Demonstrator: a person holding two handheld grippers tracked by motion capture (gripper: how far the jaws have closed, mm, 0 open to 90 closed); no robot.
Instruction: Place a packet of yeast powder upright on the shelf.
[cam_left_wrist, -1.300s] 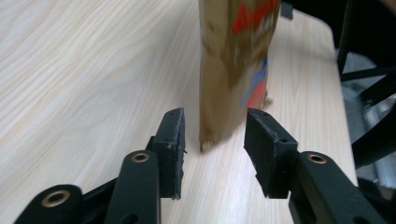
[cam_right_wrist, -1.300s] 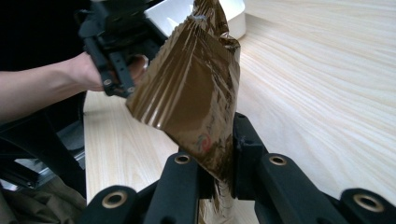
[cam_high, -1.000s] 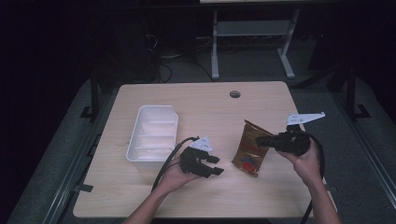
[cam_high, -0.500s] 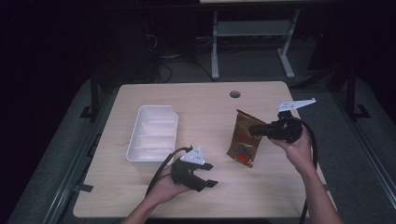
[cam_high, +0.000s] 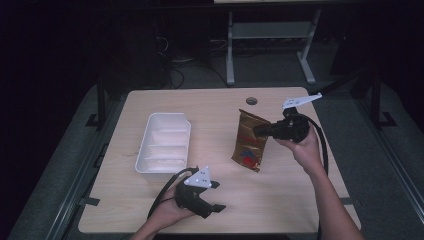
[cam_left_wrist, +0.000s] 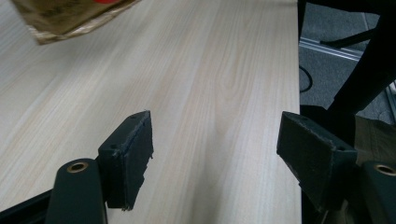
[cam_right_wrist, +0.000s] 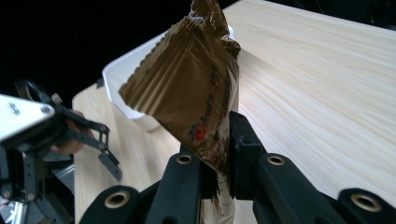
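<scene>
A pale wood table (cam_high: 215, 107) stands in a dark room; in the high view the right gripper (cam_high: 260, 131) pinches a brown packet (cam_high: 251, 140) mid-table, lifted off the wood, right of a white tray (cam_high: 165, 144); the left gripper (cam_high: 216, 196) sits near the front edge. In the left gripper view its jaws, just opening, stand wide over bare wood; the packet's corner (cam_left_wrist: 70, 18) hangs ahead. In the right gripper view the jaws clamp the packet (cam_right_wrist: 191, 93); the tray (cam_right_wrist: 116, 74) lies behind, the left gripper (cam_right_wrist: 100, 149) beside it.
</scene>
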